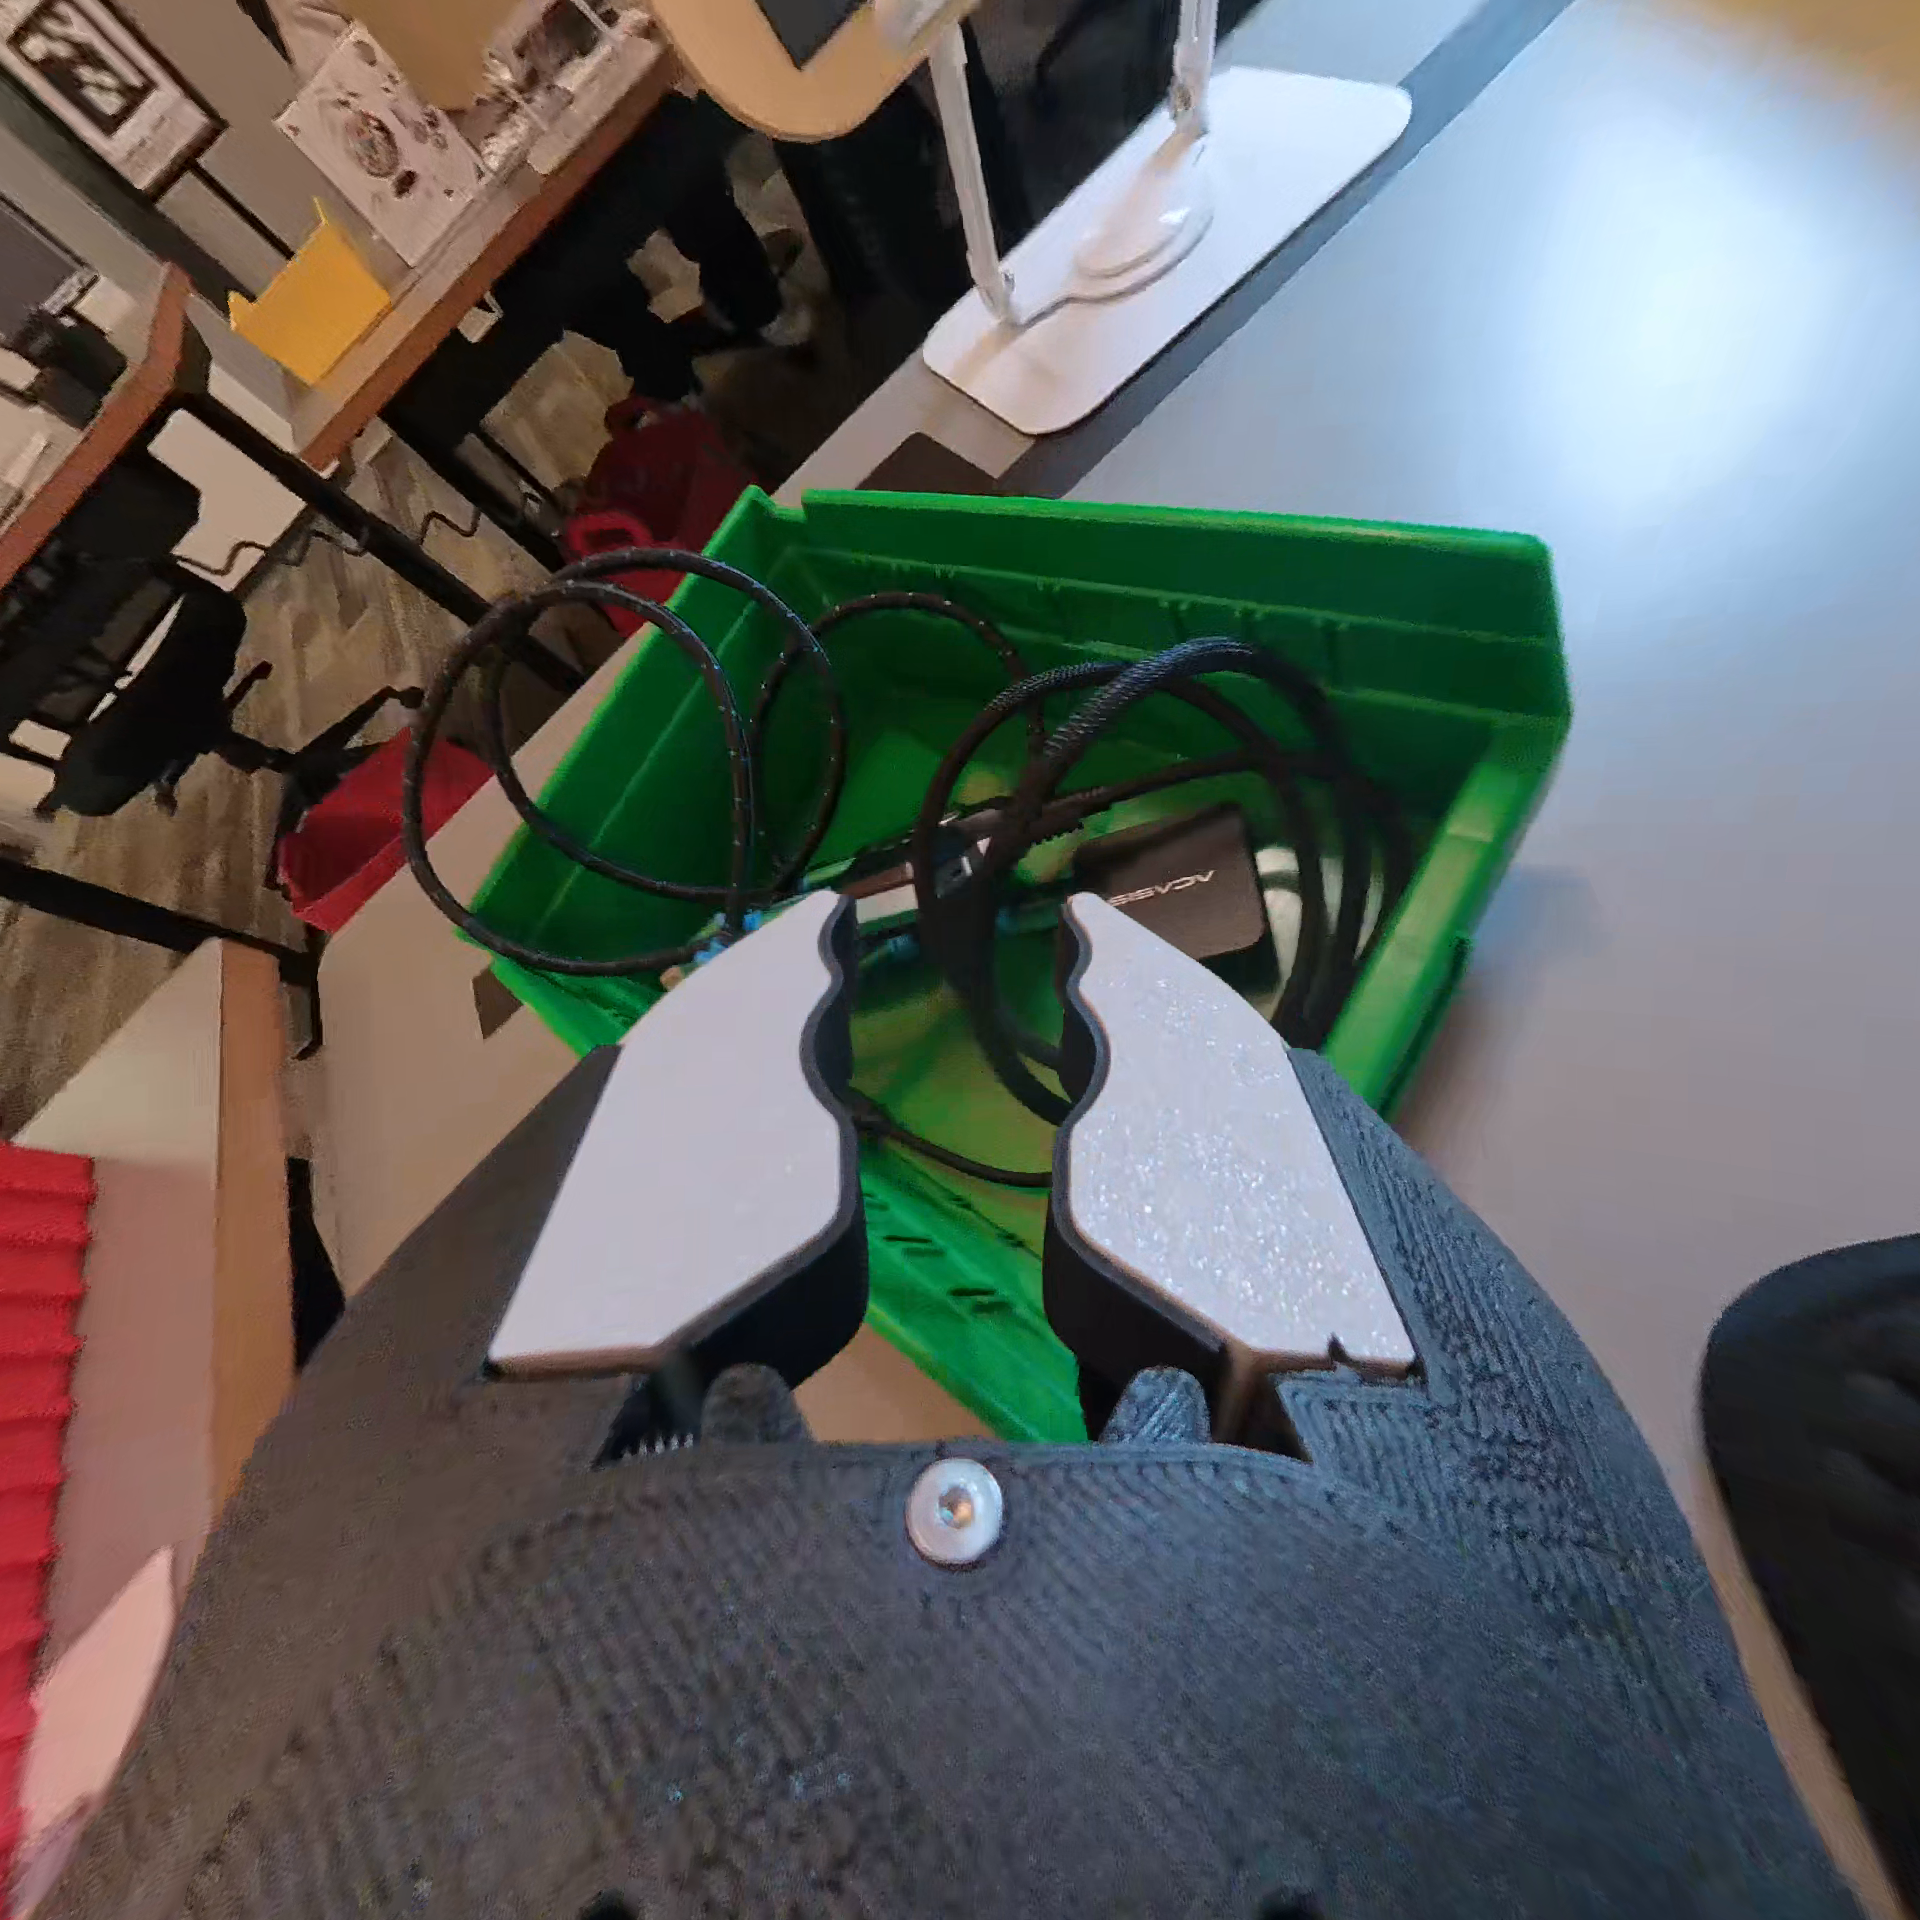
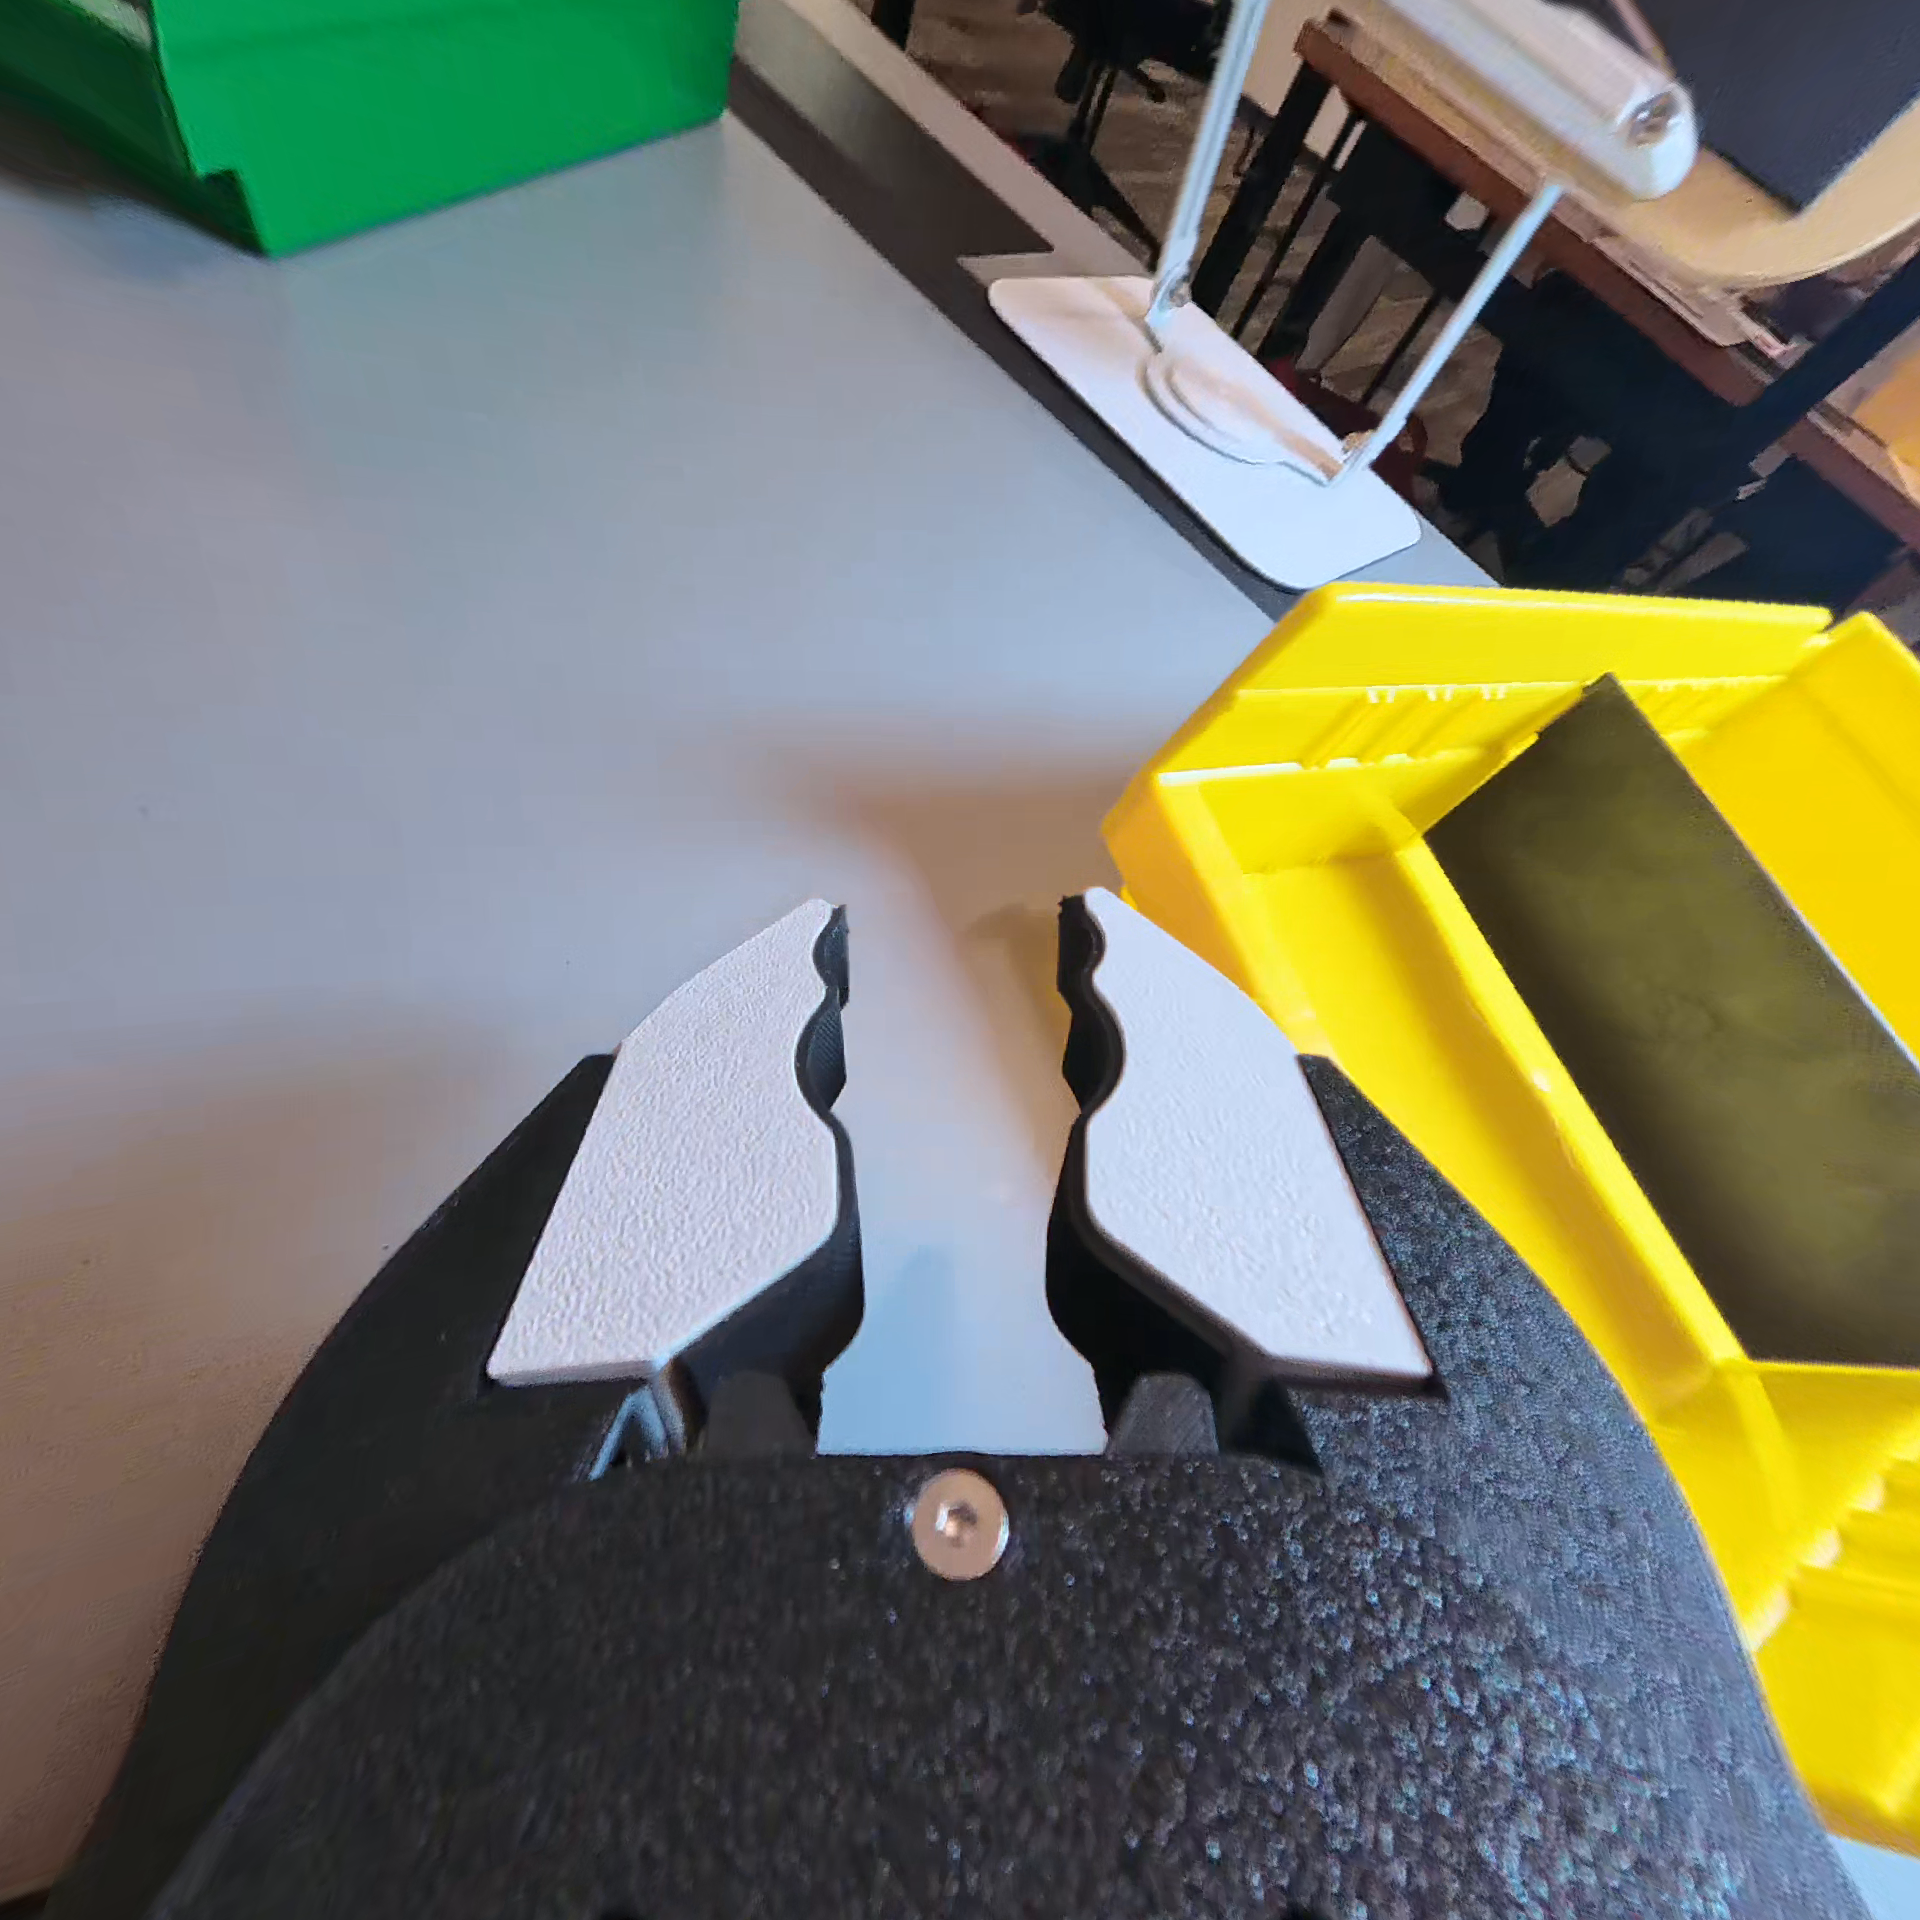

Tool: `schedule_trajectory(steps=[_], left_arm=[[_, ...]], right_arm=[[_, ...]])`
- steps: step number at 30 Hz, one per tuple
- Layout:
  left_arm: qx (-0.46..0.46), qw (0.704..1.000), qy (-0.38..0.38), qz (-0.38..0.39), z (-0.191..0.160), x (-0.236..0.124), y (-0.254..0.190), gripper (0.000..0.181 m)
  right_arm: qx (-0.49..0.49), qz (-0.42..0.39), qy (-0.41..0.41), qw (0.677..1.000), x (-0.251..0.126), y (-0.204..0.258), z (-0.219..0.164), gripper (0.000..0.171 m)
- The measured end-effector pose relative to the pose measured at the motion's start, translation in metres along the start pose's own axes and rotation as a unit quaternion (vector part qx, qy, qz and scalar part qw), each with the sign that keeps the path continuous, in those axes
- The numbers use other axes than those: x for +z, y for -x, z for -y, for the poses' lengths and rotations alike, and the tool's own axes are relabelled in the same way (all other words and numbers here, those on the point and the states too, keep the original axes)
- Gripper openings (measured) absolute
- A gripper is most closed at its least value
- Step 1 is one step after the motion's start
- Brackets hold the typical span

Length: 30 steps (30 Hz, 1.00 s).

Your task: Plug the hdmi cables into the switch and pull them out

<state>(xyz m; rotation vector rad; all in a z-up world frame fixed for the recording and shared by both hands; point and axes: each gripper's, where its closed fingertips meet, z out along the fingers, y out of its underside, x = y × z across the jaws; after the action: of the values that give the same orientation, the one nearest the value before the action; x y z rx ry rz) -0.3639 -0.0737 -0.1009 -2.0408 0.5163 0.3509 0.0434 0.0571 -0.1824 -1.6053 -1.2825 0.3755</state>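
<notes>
In the left wrist view a green bin [image 1: 1486, 831] stands on the grey table and holds coiled black braided HDMI cables [image 1: 1049, 717] and a black switch box [image 1: 1184, 894]. One cable loop [image 1: 457, 727] hangs out over the bin's left wall. My left gripper [image 1: 956, 925] is open and empty, hovering over the bin's near side. In the right wrist view my right gripper [image 2: 951, 935] is open and empty above the bare grey table [image 2: 468, 623], left of a yellow bin [image 2: 1330, 935]. The green bin's corner shows in the right wrist view [image 2: 416, 125] at the top left.
The yellow bin holds a black pad [image 2: 1662, 987]. A white lamp stand with a flat base [image 2: 1226, 457] sits at the table's far edge and shows in the left wrist view [image 1: 1174, 260]. Beyond the edge are desks, chairs and red bags [image 1: 353, 831]. A dark object [image 1: 1818, 1507] is at the right. Some 45 cm of space lies between my two pairs of fingers.
</notes>
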Motion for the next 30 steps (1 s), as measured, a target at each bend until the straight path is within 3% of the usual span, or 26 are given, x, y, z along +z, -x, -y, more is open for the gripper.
schedule_trajectory(steps=[4, 9, 11, 14, 17, 19, 22, 26, 28, 30], left_arm=[[0.027, 0.997, 0.048, -0.052, 0.003, 0.021, 0.009, 0.037], [-0.059, 0.991, -0.076, -0.088, 0.073, 0.017, 0.032, 0.029], [-0.071, 0.992, -0.077, -0.073, 0.085, 0.022, 0.049, 0.026], [0.069, 0.994, 0.08, -0.019, 0.045, 0.053, 0.072, 0.027], [0.33, 0.925, 0.182, -0.052, -0.012, 0.077, 0.065, 0.024], [0.362, 0.895, 0.241, -0.097, -0.047, 0.083, 0.054, 0.036], [0.365, 0.895, 0.227, -0.118, -0.058, 0.092, 0.038, 0.044], [0.396, 0.893, 0.196, -0.083, -0.061, 0.111, 0.033, 0.046], [0.398, 0.897, 0.173, -0.077, -0.061, 0.114, 0.03, 0.029], [0.398, 0.902, 0.153, -0.063, -0.056, 0.113, 0.031, 0.026]], right_arm=[[-0.024, 0.007, 0.014, 1.0, 0.004, 0.009, -0.009, 0.034], [-0.03, 0.008, 0.013, 0.999, 0.001, 0.01, -0.014, 0.026], [-0.021, 0.012, 0.013, 1.0, 0.003, 0.01, -0.015, 0.025], [-0.016, 0.016, 0.015, 1.0, 0.004, 0.01, -0.015, 0.024], [-0.029, 0.004, 0.008, 1.0, 0.0, 0.009, -0.014, 0.021], [-0.034, -0.006, -0.001, 0.999, -0.005, 0.006, -0.012, 0.018], [-0.014, -0.001, -0.018, 1.0, -0.007, 0.003, -0.007, 0.015], [0.019, 0.016, -0.019, 1.0, -0.002, 0.002, -0.006, 0.015], [0.016, 0.015, -0.016, 1.0, -0.002, 0.004, -0.007, 0.015], [0.009, 0.013, -0.014, 1.0, -0.004, 0.006, -0.01, 0.015]])
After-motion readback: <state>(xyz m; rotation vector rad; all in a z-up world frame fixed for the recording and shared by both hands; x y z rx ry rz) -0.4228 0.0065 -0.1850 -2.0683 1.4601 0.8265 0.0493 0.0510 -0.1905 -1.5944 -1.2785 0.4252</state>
